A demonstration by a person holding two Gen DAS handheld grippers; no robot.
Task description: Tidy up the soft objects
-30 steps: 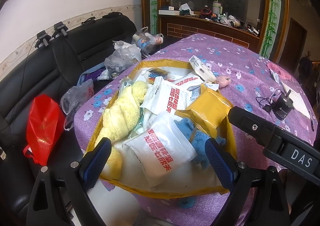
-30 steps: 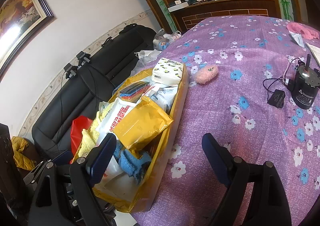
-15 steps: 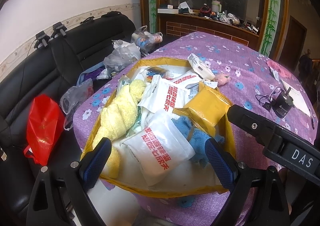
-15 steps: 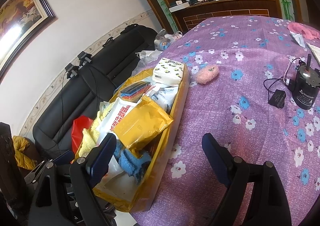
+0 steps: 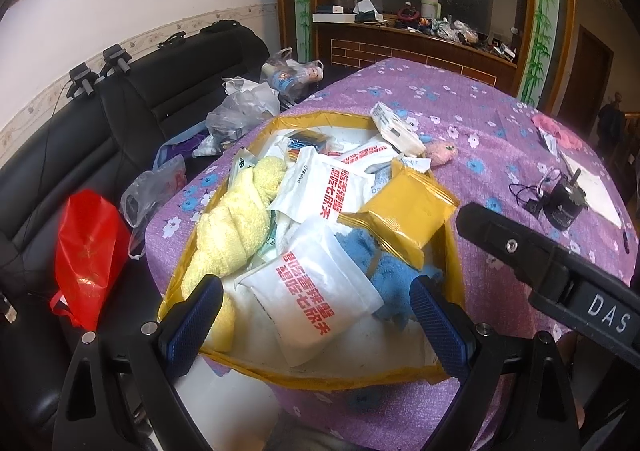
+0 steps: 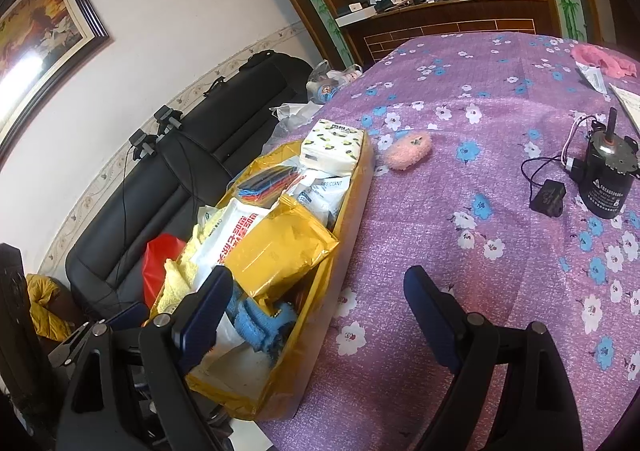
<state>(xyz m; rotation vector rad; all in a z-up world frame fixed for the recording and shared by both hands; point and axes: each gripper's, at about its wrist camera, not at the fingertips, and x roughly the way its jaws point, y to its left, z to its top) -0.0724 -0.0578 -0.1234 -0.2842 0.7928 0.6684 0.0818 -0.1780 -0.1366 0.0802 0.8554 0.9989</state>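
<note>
Both tongs, left gripper [image 5: 316, 323] and right gripper [image 6: 316, 315], hover spread wide and empty, ready to pick; soft goods crowd the yellow bag [image 5: 450, 251], while a pink puff [image 6: 409, 150] lies on the tablecloth [image 6: 460, 251] beside it.

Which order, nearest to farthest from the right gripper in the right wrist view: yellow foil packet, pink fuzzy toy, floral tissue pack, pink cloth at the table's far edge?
From the right gripper:
1. Yellow foil packet, in the yellow bin, left.
2. Pink fuzzy toy, on the purple tablecloth, ahead.
3. Floral tissue pack, at the bin's far end; close to the toy, hard to separate.
4. Pink cloth, far right.
</note>
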